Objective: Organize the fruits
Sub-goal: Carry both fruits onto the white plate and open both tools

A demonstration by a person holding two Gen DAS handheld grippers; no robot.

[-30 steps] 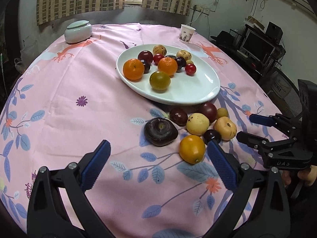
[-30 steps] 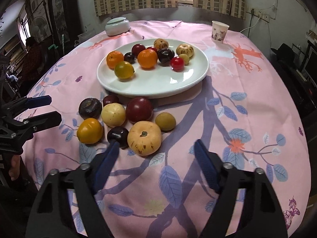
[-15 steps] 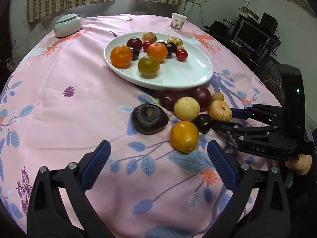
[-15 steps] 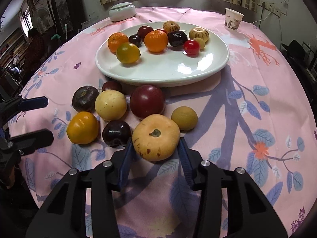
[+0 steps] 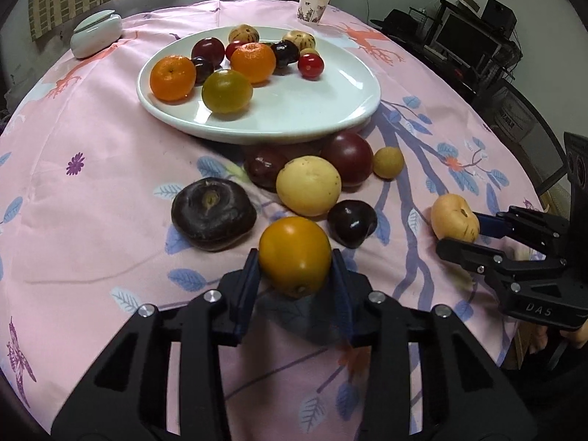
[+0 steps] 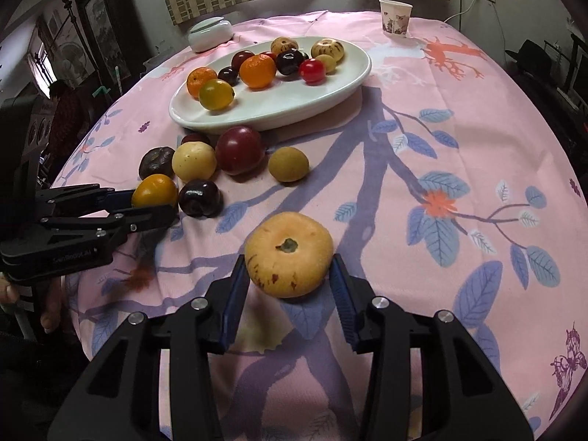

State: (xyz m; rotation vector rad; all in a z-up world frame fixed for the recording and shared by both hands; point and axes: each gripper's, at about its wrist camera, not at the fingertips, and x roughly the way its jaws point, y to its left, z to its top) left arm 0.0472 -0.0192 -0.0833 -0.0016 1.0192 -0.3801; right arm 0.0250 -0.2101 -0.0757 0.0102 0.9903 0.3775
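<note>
Two grips, both on fruit. Left gripper (image 5: 296, 275) closing, pads already against round yellow-orange fruit (image 5: 295, 254). Right gripper (image 6: 288, 281) clamped on flat pale-yellow speckled fruit (image 6: 289, 254), held apart from the loose pile. Just beyond left fingers: dark glossy plum (image 5: 352, 223), wrinkled dark-brown fruit (image 5: 213, 213), pale yellow ball (image 5: 308, 186). Farther ahead, white oval plate (image 5: 294, 117) with oranges on pink leaf-patterned cloth (image 5: 110, 154).

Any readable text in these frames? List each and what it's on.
"DAS" – on the body of the right tongs, seen in the left wrist view.
"SenRobot.AI" or similar – on the body of the left tongs, seen in the right wrist view; small, partly blurred.
Paper cup – printed pattern only, no legible words.
</note>
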